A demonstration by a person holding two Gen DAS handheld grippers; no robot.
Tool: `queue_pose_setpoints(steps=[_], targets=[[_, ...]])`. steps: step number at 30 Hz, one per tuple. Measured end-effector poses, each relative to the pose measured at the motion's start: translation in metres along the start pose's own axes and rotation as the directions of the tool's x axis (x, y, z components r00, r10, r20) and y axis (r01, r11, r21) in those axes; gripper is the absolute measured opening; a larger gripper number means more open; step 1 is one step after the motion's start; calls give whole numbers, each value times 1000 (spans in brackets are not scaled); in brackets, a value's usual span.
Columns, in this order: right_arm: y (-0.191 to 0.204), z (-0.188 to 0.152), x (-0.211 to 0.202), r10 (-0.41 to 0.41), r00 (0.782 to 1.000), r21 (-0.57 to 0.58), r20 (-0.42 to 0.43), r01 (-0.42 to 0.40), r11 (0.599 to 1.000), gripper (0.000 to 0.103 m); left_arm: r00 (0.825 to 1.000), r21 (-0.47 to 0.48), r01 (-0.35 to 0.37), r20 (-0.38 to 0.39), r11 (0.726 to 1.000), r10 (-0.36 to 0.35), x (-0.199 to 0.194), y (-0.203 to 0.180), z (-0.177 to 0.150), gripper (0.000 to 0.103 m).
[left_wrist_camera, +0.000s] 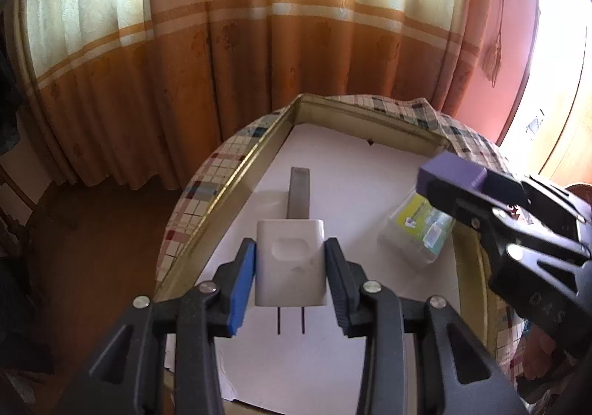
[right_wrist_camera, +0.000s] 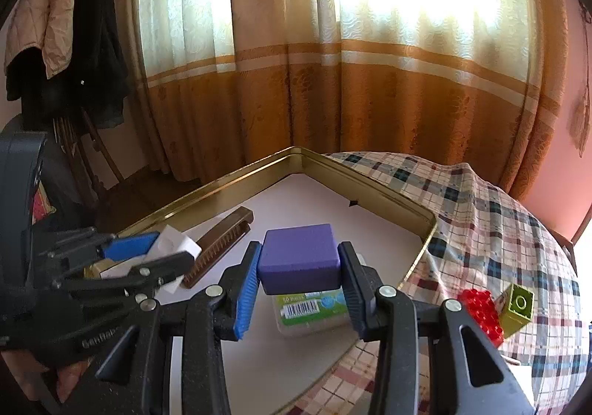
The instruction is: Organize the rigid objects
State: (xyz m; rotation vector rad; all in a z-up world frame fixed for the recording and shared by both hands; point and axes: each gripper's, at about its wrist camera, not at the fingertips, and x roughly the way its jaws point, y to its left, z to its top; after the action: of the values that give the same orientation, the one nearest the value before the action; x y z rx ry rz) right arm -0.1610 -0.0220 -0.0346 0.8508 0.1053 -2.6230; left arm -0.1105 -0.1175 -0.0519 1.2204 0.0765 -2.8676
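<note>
L gripper [left_wrist_camera: 290, 276] clamps a white plastic wall charger w/ two prongs [left_wrist_camera: 290, 263], held over the gold-rimmed metal tray w/ white floor [left_wrist_camera: 236, 171], just in front of a brown comb [left_wrist_camera: 299, 193]. R gripper [right_wrist_camera: 299, 276] pinches a purple rectangular block [right_wrist_camera: 299, 263] above a clear plastic box w/ green label [right_wrist_camera: 310, 311] lying in the tray. Red studded brick [right_wrist_camera: 481, 311] & green cube [right_wrist_camera: 518, 307] sit outside the tray on the plaid cloth [right_wrist_camera: 499, 222].

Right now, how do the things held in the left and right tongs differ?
The left tongs hold a white charger with two metal prongs, and the right tongs hold a plain purple block. The charger is taller than it is wide, with an oval recess in its face. The block is squat and smooth. Both are rigid, clamped at their sides, and held above the gold-rimmed tray.
</note>
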Motion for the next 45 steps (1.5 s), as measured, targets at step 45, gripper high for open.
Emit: queue_pose_setpoints(steps=[45], targets=[[21,11,53,23,991,-64,-129,-31,997,45,997,11,-78,-19,997,78,16,9,10,37]])
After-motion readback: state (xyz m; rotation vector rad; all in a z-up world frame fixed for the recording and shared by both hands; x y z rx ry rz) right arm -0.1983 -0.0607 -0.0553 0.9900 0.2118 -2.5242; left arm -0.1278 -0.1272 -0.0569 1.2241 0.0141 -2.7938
